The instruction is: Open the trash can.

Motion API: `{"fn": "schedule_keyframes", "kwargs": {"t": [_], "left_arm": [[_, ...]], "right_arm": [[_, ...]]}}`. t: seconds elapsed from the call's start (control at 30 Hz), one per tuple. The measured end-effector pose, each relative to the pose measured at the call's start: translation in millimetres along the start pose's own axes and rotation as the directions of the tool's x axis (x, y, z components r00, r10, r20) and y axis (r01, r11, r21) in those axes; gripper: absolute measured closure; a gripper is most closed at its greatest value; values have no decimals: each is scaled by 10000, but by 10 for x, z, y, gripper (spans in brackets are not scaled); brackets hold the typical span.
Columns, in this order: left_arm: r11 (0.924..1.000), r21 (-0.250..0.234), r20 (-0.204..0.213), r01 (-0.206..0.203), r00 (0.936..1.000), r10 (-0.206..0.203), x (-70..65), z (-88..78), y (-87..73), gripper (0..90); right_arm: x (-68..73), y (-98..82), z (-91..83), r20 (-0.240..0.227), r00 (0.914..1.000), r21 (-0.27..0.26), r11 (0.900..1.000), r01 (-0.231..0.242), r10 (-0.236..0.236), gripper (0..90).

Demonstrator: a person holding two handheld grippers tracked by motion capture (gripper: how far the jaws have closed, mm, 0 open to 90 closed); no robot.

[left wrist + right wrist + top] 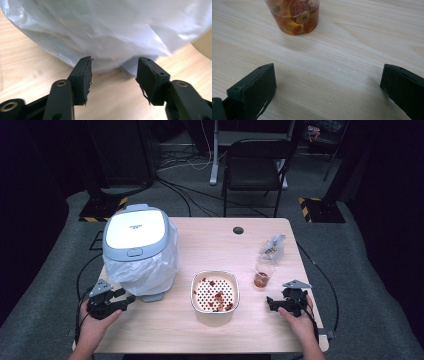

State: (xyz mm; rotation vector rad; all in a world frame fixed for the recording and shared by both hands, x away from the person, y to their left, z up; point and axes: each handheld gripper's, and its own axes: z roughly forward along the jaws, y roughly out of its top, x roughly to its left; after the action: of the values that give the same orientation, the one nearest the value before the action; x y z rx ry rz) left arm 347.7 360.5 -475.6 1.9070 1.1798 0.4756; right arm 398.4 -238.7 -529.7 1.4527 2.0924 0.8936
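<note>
A white lidded bin lined with a clear plastic bag stands at the table's left. My left gripper lies on the table just in front of it, held by a hand. Its jaws stand apart with nothing between them, pointing at the bag and the bin's grey ribbed foot. A clear cup of reddish liquid with fruit pieces stands at the right. My right gripper rests near the table's front right, wide open, with the cup a short way ahead of its jaws.
A white strainer bowl with red bits sits at the middle front. A crumpled clear bag lies behind the cup. A cable hole marks the far table edge. A black chair stands beyond the table.
</note>
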Motion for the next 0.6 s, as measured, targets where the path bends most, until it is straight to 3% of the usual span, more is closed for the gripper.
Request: {"fn": "schedule_keyframes", "kwargs": {"t": [0.17, 0.33, 0.37, 0.4, 0.43, 0.47, 0.53, 0.6], "left_arm": [[10000, -76, 673, 61, 9977, -55, -136, -45, 10, 606], [9998, -54, 896, -216, 9957, 220, -248, 113, 71, 739], [9994, -33, 1043, 341, 9940, -336, -306, 150, 73, 752], [9979, -5, 963, 641, 9933, -638, -347, 178, 79, 762], [9980, -27, 805, 634, 9948, -629, -369, 211, 90, 774], [10000, 47, 1010, 41, 9949, -46, -346, 242, 109, 783], [9998, 105, 1029, 164, 9945, -174, -374, 303, 121, 800], [9959, 100, 877, -902, 9922, 890, -325, 358, 151, 815]], "right_arm": [[0, 0, 0, 2, 10000, -3, 10000, 0, 0, 0], [0, 0, 0, 2, 10000, -2, 10000, -2, 2, 0], [0, 0, 0, 2, 10000, -3, 10000, 2, -2, 0], [0, 0, 0, 1, 10000, -4, 10000, -1, 1, 0], [0, 0, 0, -1, 10000, -5, 10000, -3, 3, 0], [0, 0, 0, -3, 10000, -4, 10000, -3, 3, 0], [0, 0, 0, -3, 10000, -3, 10000, -3, 3, 0], [0, 0, 0, 0, 10000, -2, 10000, -3, 3, 0]]}}
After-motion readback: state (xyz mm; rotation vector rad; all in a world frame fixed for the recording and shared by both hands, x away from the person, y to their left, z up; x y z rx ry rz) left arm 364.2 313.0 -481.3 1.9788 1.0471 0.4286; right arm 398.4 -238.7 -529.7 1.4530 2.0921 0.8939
